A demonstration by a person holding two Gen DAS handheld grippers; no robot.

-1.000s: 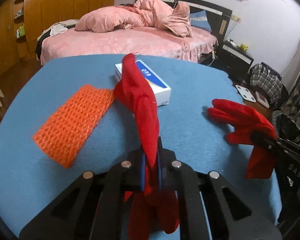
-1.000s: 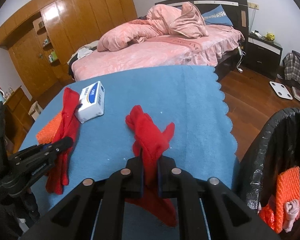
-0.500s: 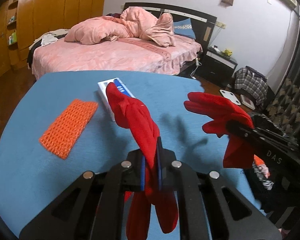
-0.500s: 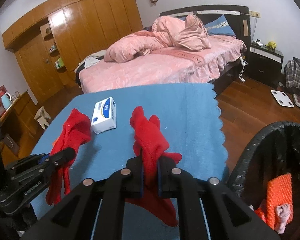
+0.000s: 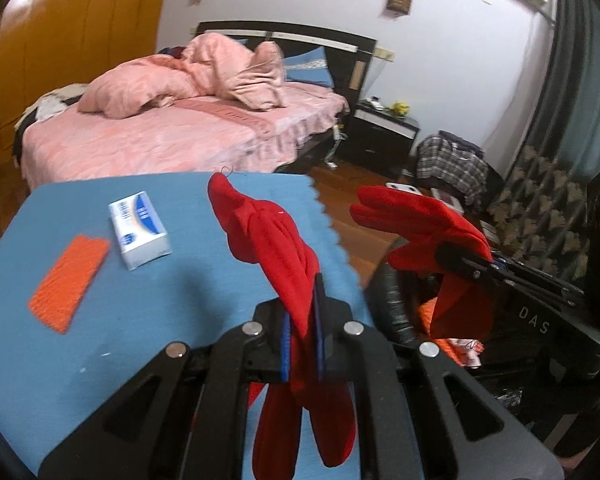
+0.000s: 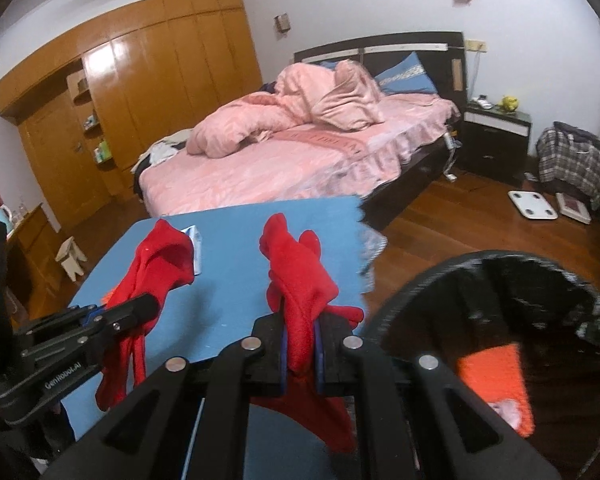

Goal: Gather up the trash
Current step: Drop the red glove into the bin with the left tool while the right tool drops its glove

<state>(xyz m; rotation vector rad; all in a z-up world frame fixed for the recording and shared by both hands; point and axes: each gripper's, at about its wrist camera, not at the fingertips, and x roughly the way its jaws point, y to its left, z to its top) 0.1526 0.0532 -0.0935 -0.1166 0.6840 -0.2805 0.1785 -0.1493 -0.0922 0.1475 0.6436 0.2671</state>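
Note:
My left gripper is shut on a red glove that hangs above the right part of the blue table. My right gripper is shut on a second red glove, held up beside the black-lined trash bin. In the left wrist view that second red glove and the right gripper hang over the bin. In the right wrist view the first glove and the left gripper show at left. An orange knitted piece lies on the table at left.
A white and blue tissue box lies on the table beside the orange piece. Another orange piece lies inside the bin. A pink bed stands behind the table, with wood floor and a white scale to the right.
Both grippers have lifted their red gloves off the table and carried them right, toward the bin. The right glove now hangs at the bin's mouth.

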